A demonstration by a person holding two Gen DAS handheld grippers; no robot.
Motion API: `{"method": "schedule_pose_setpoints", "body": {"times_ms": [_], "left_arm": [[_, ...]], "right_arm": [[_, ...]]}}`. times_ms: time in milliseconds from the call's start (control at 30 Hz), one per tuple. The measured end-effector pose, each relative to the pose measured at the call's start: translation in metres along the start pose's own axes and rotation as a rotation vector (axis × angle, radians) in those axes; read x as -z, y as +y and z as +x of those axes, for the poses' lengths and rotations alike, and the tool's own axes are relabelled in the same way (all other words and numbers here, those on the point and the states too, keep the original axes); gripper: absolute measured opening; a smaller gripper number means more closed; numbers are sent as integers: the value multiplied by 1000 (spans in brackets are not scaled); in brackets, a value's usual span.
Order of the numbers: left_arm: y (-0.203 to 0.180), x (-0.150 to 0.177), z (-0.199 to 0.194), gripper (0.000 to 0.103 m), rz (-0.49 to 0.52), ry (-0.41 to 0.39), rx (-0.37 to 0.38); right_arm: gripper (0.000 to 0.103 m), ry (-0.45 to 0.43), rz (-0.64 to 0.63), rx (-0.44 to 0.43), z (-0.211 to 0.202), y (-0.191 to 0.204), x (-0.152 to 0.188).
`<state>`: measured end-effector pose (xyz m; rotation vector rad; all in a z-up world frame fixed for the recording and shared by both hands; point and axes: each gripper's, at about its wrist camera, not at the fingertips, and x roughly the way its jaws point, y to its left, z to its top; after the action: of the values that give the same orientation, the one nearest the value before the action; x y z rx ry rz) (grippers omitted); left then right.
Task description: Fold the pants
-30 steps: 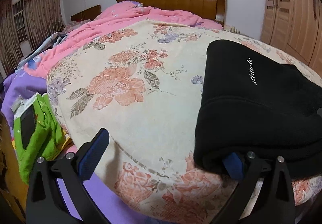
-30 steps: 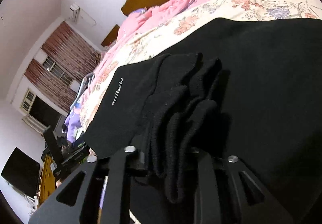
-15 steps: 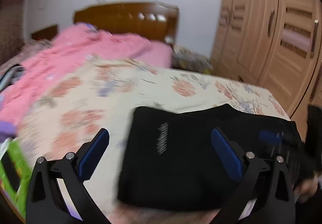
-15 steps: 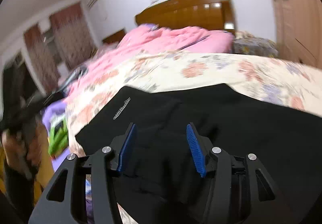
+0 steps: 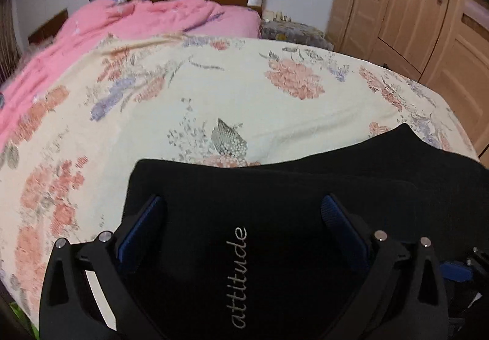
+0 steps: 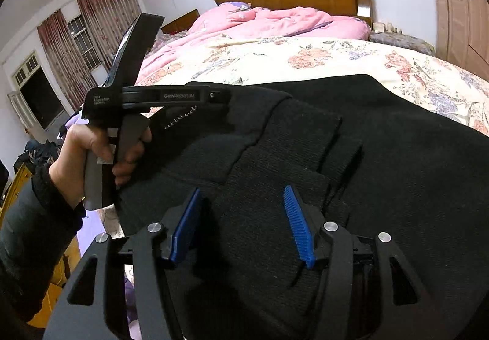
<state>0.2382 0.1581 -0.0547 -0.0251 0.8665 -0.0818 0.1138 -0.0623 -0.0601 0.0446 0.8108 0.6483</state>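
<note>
1. Black pants [image 5: 275,217]: folded stack on the floral bedspread [image 5: 183,101], filling the lower centre and right of both frames; "attitude" lettering faces up.
2. Left gripper [image 5: 243,219]: jaws wide apart above the lettered panel; nothing between the pads.
3. Right gripper [image 6: 243,222]: jaws have just been opening and now stand apart; ribbed cuffs [image 6: 275,162] lie between the blue pads, which do not appear to press them.
4. Risk: the released cuffs sit bunched and uneven; likely to spring up or slide, spoiling the fold.
5. Risk: a low pad pulling back could snag the knit; the stack sits near the bed's edge and could be dragged off.
</note>
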Motion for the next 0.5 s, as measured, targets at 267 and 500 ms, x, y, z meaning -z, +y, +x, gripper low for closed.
{"method": "schedule_pose_setpoints", "body": {"times_ms": [267,500], "left_arm": [[-25,21,-84,101,-29,-228,-98],[-86,86,-65,102,103,-93,-82]], "right_arm": [[87,-65,69,59,-59,-13,-3],[86,5,199,168,-73,-71,49]]}}
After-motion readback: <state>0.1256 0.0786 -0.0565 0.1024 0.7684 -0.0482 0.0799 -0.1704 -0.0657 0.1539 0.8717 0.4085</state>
